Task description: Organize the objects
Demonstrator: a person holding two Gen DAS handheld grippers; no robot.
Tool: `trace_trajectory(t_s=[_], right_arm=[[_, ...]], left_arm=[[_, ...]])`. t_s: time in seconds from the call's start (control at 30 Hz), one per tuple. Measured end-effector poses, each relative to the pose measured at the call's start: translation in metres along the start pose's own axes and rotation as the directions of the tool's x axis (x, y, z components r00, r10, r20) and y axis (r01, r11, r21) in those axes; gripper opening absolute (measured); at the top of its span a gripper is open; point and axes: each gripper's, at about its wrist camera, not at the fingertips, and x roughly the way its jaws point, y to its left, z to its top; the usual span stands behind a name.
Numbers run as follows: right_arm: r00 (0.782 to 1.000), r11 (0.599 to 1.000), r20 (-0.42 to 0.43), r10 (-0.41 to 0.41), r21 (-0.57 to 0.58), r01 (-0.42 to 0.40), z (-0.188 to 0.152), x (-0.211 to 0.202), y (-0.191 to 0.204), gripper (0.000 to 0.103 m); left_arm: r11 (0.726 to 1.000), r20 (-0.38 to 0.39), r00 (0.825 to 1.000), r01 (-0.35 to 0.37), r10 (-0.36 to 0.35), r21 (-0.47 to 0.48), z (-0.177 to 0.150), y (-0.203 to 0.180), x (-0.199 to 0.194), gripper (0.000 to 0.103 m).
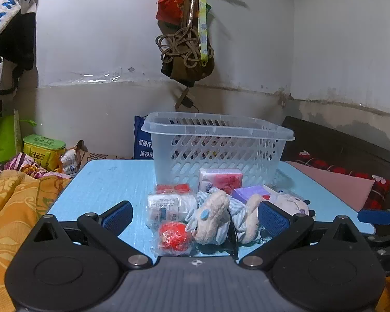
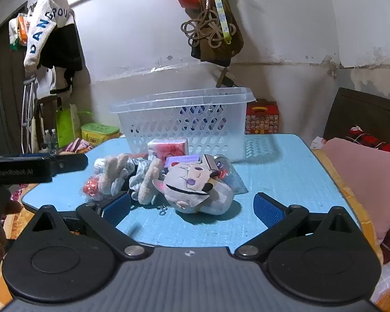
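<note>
A clear slotted plastic basket (image 1: 215,143) (image 2: 184,119) stands at the back of the light blue table (image 1: 104,184) (image 2: 278,171). In front of it lies a pile: a beige plush bunny in striped cloth (image 1: 213,215) (image 2: 114,174), a grey-white plush cat head (image 2: 195,187) (image 1: 291,202), a pink tissue pack (image 1: 221,179) (image 2: 169,148), a purple box (image 1: 249,192) (image 2: 182,160), a bagged white roll (image 1: 166,205) and a bagged red ball (image 1: 173,236) (image 2: 91,187). My left gripper (image 1: 195,218) is open around the bunny's near side. My right gripper (image 2: 192,209) is open just before the cat head.
Orange bedding (image 1: 10,208) lies left of the table. A pink pillow (image 2: 364,182) and red patterned cloth lie right. Bags hang on the wall (image 1: 187,39) behind the basket. A yellow-green tin (image 1: 43,148) and a red box (image 2: 262,117) sit beyond the table.
</note>
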Motion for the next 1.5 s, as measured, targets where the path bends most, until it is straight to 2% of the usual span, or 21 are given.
trace_trajectory(t_s=[0.5, 0.67, 1.5], right_arm=[[1.000, 0.999, 0.010, 0.020, 0.041, -0.020, 0.000, 0.000, -0.006, 0.103], [0.999, 0.997, 0.011, 0.049, 0.061, -0.050, 0.000, -0.001, -0.009, 0.103], [0.999, 0.996, 0.003, 0.049, 0.069, -0.049, -0.005, 0.004, -0.010, 0.103]], left_arm=[[1.000, -0.002, 1.000, -0.007, 0.007, -0.005, -0.001, 0.000, 0.000, 0.103], [1.000, -0.003, 1.000, -0.009, 0.009, -0.006, -0.002, 0.000, 0.000, 0.103], [1.000, -0.011, 1.000, -0.010, 0.010, -0.009, -0.003, 0.000, 0.003, 0.103]])
